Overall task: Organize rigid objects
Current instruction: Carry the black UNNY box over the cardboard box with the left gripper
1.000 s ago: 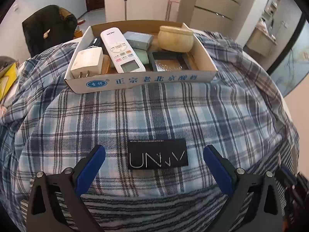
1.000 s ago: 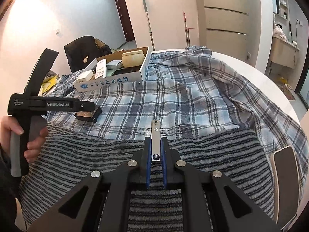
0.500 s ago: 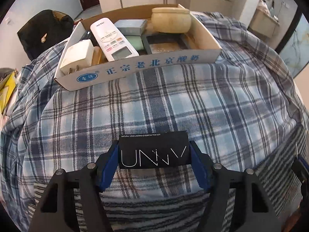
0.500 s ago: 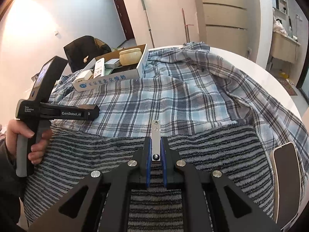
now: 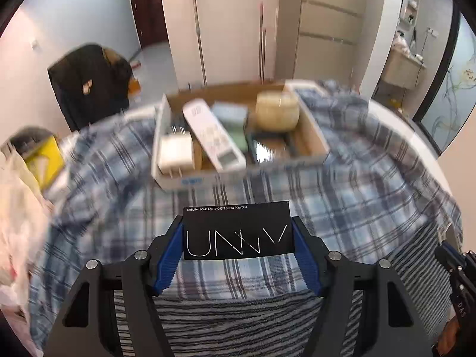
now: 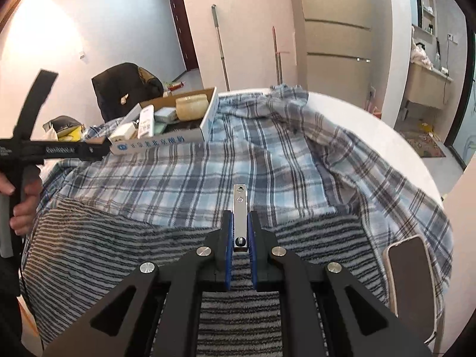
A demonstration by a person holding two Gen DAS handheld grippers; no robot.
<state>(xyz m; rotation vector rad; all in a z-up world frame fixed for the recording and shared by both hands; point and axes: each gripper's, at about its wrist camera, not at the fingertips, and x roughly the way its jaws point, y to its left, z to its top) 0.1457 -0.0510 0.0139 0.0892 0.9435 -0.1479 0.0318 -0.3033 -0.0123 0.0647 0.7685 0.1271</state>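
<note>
1. The left gripper (image 5: 238,232) is clamped on a black case (image 5: 238,230) printed "UNNY", its 2 blue pads pressing the case's short sides.
2. The case sits above the plaid cloth (image 5: 342,208), level with the camera; whether it touches the cloth cannot be told.
3. Beyond it stands an open box (image 5: 315,136) on the cloth, holding a white remote (image 5: 212,132), a white plug (image 5: 175,154), a round cream jar (image 5: 276,110), a grey-green block (image 5: 230,113) and a dark tray (image 5: 269,148).
4. The left view is blurred away from the gripper.
5. The right gripper (image 6: 239,235) is closed on a thin metal bar (image 6: 240,217), which stands out forward between the pads.
6. It hangs over a striped towel (image 6: 104,238) that lies on the near part of the plaid cloth.
7. In the right view the left gripper shows at the far left, held by a hand (image 6: 25,205), near the box's front corner.
8. A phone (image 6: 412,279) lies on the towel's right edge.
</note>
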